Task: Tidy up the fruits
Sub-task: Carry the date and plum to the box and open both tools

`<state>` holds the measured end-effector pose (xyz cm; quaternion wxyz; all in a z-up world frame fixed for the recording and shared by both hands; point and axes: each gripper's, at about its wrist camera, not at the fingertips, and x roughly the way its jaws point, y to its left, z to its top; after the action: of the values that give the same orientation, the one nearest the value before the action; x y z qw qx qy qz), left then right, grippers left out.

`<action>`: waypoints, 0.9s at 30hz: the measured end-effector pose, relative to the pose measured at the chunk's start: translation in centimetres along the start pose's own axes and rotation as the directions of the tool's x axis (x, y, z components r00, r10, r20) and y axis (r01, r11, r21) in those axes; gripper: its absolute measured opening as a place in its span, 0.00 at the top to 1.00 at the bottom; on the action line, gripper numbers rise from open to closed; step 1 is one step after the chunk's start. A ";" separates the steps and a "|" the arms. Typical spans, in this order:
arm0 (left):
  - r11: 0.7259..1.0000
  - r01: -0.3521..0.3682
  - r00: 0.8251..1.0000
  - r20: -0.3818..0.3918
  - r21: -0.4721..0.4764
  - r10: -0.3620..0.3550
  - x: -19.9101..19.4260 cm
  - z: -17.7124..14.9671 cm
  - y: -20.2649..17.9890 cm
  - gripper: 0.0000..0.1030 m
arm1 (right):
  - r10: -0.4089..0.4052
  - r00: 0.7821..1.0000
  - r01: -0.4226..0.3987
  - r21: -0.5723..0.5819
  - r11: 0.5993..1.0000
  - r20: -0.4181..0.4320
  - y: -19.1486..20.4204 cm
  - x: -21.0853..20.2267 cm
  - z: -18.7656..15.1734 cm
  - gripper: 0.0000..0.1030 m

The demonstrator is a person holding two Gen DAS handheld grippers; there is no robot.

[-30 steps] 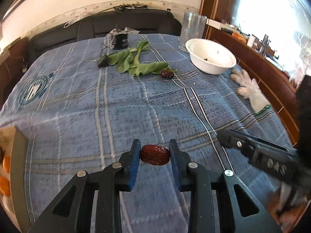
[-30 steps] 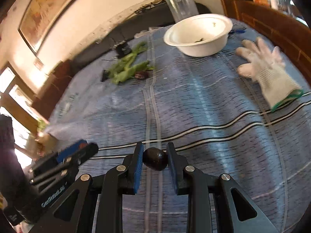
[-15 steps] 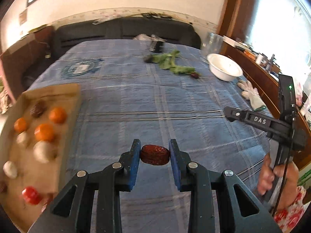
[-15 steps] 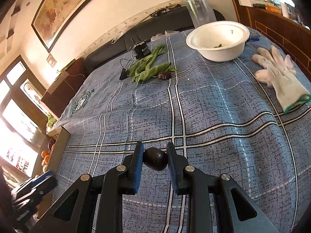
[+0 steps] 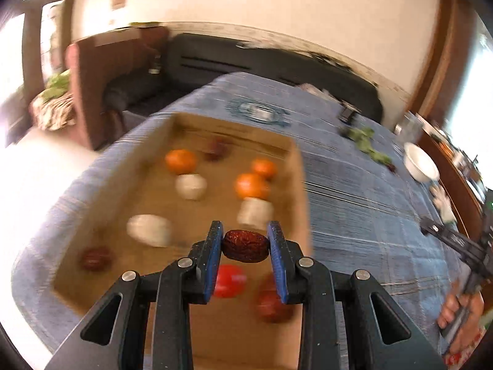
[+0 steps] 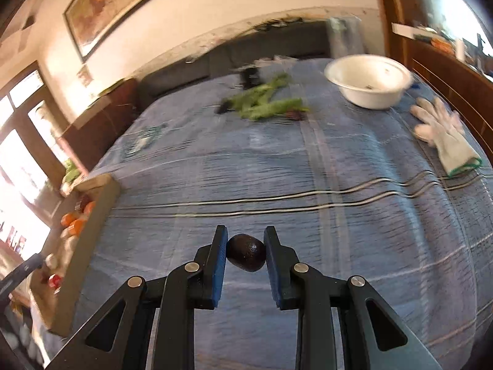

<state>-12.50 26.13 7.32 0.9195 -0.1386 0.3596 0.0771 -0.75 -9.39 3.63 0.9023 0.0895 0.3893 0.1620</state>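
The left gripper (image 5: 245, 245) pinches a wrinkled red date (image 5: 245, 245) above the cardboard box (image 5: 300, 185); the right gripper (image 6: 245, 251) clamps a dark fruit (image 6: 246, 252) over the blue cloth (image 6: 339, 231).

Shallow brown cardboard box (image 5: 300, 166) is pretty packed with blurry round fruit; blue plaid tablecloth (image 6: 308, 178) beside it lies wide open.

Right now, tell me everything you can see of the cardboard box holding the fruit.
The cardboard box is a shallow, open-topped tray of plain brown card with low walls, lying flat on the blue checked cloth near its edge. Inside, spread apart, lie three oranges, three pale round items, a bright red fruit and several dark red ones; blur hides detail. The left gripper hangs over its near end, clamping a wrinkled red date. The right wrist view shows its side wall.
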 end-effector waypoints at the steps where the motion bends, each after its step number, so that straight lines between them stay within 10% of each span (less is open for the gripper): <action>1: 1.000 -0.014 1.000 0.002 -0.018 0.014 -0.1 0.0 1.0 0.72 | 0.023 1.000 -0.023 -0.032 0.999 -0.004 1.9 0.0 -0.1 0.75; 13: 0.991 -0.125 0.992 -0.016 -0.041 0.124 0.4 -1.3 5.9 0.72 | 0.232 0.961 -0.263 -0.244 0.933 -0.150 18.5 3.1 -2.4 0.74; 27: 0.988 -0.138 0.990 -0.025 -0.062 0.137 1.4 -1.6 7.6 0.72 | 0.206 0.948 -0.279 -0.323 0.904 -0.244 26.1 8.2 -5.2 0.74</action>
<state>-14.36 32.96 3.72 0.9034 -0.1436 0.3750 0.1503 -5.03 18.05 2.07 0.8315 -0.0433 0.4300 0.3491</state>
